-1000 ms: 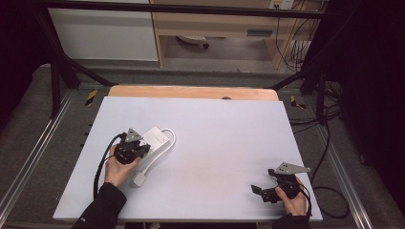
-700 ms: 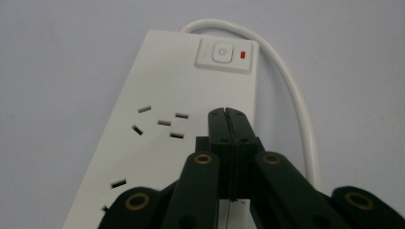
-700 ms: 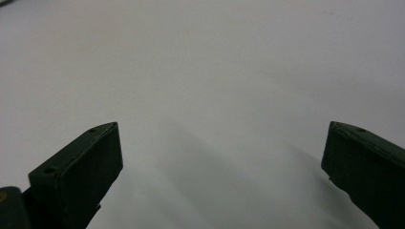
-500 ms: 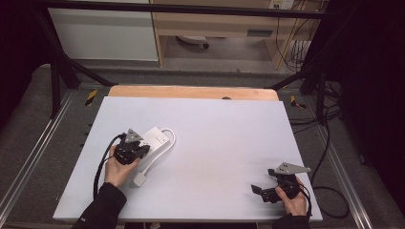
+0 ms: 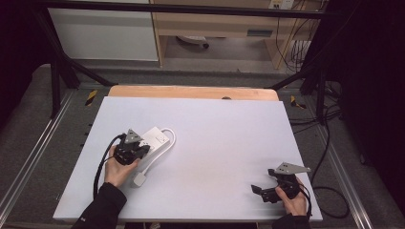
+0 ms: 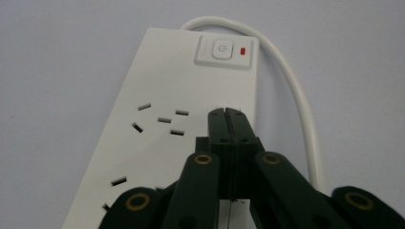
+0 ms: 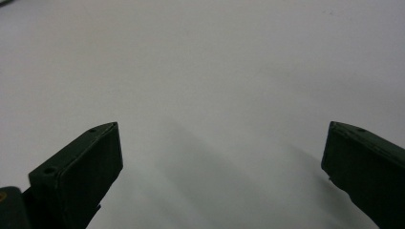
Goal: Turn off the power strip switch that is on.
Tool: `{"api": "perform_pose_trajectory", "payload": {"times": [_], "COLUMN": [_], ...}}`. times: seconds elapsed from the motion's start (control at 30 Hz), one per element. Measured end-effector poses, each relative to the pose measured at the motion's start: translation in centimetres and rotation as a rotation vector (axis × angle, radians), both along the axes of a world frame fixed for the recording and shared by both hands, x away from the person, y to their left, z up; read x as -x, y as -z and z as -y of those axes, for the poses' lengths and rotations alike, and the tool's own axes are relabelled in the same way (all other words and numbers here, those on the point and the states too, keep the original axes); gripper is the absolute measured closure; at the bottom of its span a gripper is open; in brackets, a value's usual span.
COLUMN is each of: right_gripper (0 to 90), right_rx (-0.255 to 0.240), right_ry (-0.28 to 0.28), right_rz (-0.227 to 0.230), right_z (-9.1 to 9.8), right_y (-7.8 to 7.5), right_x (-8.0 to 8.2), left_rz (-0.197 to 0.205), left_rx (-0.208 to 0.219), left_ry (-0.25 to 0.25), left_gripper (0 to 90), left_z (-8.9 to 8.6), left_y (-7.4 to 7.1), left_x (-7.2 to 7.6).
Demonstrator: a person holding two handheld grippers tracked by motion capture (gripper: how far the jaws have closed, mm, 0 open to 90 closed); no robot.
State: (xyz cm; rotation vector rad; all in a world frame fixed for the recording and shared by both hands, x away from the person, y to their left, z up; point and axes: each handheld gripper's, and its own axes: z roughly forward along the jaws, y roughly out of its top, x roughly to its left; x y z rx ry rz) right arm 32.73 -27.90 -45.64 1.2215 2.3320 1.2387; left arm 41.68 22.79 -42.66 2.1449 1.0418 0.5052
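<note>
A pale grey-white table top (image 5: 215, 143) is filling the middle of the high view, with a strip of bare wood (image 5: 191, 91) running along its far edge at twelve o'clock. Dark carpet (image 5: 28, 119) is lying to either side, a black frame (image 5: 57, 71) is standing around the table, and a light wooden shelf unit (image 5: 215, 28) is standing beyond it against the back of the room. Black cables (image 5: 329, 143) are trailing over the floor at three o'clock.

A white power strip (image 5: 154, 139) is lying flat on the table at about nine o'clock from the centre, its white cord (image 5: 168, 138) looping round the far end and coming back to a white plug (image 5: 139, 179) at seven o'clock of the strip. In the left gripper view the strip (image 6: 191, 105) is showing a square push switch (image 6: 220, 49) bearing a power symbol, with a small red light (image 6: 245, 50) just beside it; no readable writing is showing.

The left gripper (image 5: 138, 151) is hanging over the near part of the strip, its jaws clenched together with nothing between them (image 6: 227, 114). The right gripper (image 5: 258, 190) is resting at five o'clock on the table, well apart from the strip, its jaws spread wide over bare surface (image 7: 222, 157).
</note>
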Motion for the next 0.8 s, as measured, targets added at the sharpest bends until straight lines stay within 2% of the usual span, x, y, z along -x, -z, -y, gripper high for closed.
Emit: {"api": "perform_pose_trajectory", "payload": {"times": [0.07,0.6,0.8], "right_gripper": [0.7,0.7,0.7], "right_rx": [0.000,0.000,0.002], "right_ry": [0.001,0.002,0.001], "right_rz": [0.002,0.001,0.000], "right_z": [0.0,0.0,0.0], "right_y": [0.0,0.0,0.0], "right_x": [0.0,0.0,0.0], "left_rz": [-0.006,-0.001,-0.007], "left_rx": [0.013,0.034,0.059], "left_ry": [0.003,0.019,0.026], "left_gripper": [90.0,89.9,89.4], "left_z": [0.0,-0.3,-1.1], "left_y": [0.0,-0.8,-1.3], "left_x": [0.0,0.7,1.2]}}
